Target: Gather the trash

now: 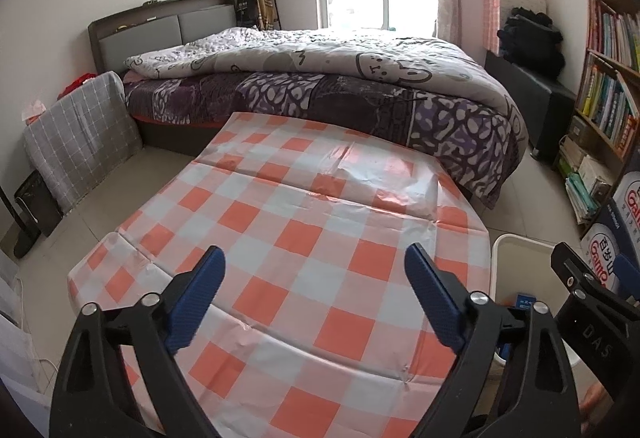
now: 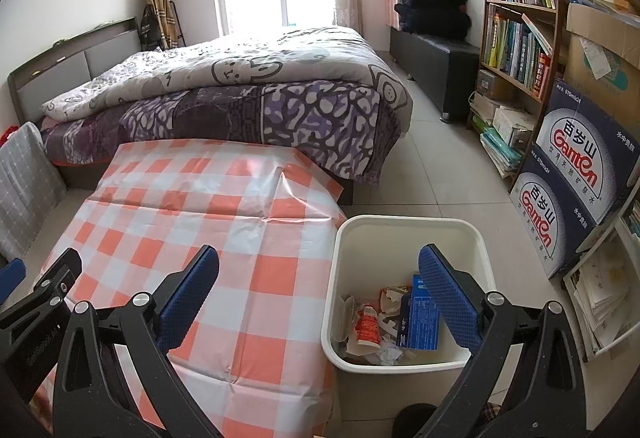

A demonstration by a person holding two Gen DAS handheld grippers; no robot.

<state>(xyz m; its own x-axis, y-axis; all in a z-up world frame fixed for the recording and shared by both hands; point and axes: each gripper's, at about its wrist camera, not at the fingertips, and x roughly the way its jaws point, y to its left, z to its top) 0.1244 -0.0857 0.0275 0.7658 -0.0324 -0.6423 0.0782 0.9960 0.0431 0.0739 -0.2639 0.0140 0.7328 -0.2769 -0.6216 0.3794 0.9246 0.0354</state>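
Note:
A white trash bin (image 2: 408,226) stands on the floor right of a table with an orange-and-white checked cloth (image 2: 192,222). In the bin lie a blue box (image 2: 420,318), a red-and-white wrapper (image 2: 366,324) and crumpled paper (image 2: 390,352). My right gripper (image 2: 320,258) is open and empty, held above the bin's left rim and the table's right edge. My left gripper (image 1: 316,262) is open and empty above the checked cloth (image 1: 300,206). The bin's rim (image 1: 520,244) and the right gripper's body (image 1: 588,290) show at the right of the left wrist view.
A bed (image 2: 224,98) with a patterned quilt lies behind the table. A bookshelf (image 2: 520,18) and stacked blue water cartons (image 2: 576,174) stand right of the bin. A grey checked cushion (image 1: 80,142) leans at the left. A dark bench (image 2: 436,58) holds folded clothes.

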